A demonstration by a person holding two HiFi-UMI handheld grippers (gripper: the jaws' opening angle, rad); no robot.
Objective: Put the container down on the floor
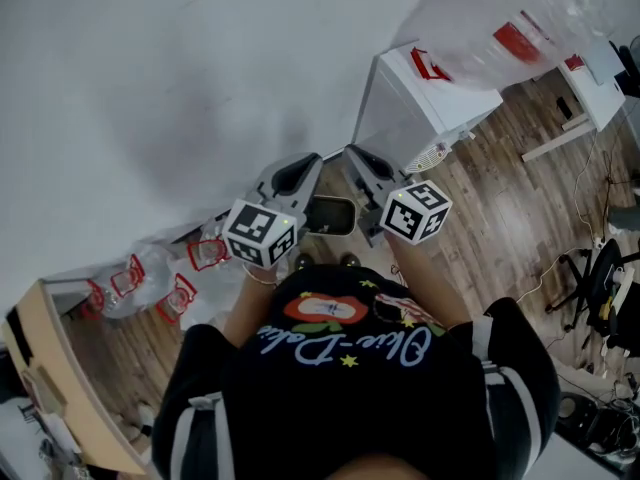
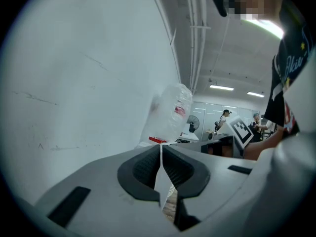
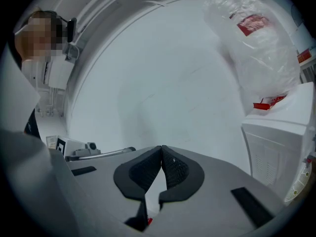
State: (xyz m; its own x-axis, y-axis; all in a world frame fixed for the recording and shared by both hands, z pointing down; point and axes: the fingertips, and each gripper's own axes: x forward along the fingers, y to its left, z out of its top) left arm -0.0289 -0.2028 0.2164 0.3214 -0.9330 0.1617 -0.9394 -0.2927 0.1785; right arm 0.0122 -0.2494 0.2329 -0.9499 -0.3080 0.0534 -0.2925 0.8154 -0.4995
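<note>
The container [image 1: 330,215], a small dark open-topped bin, stands on the wood floor by the white wall, seen far below between my two grippers. The left gripper [image 1: 305,164] is raised well above it at its left, jaws shut with nothing held; the left gripper view shows its pads [image 2: 161,147] meeting at the tip. At the bin's right, the right gripper [image 1: 358,158] is just as high and also shut and empty. Its jaws [image 3: 161,148] point at the bare wall. Neither gripper touches the bin.
A white cabinet [image 1: 420,103] stands just right of the bin, with a clear bag of plastic bottles [image 1: 510,28] on top. Another bag of red-labelled bottles [image 1: 150,273] lies on the floor at left beside a tan box [image 1: 50,368]. Cables and a chair [image 1: 600,268] sit at far right.
</note>
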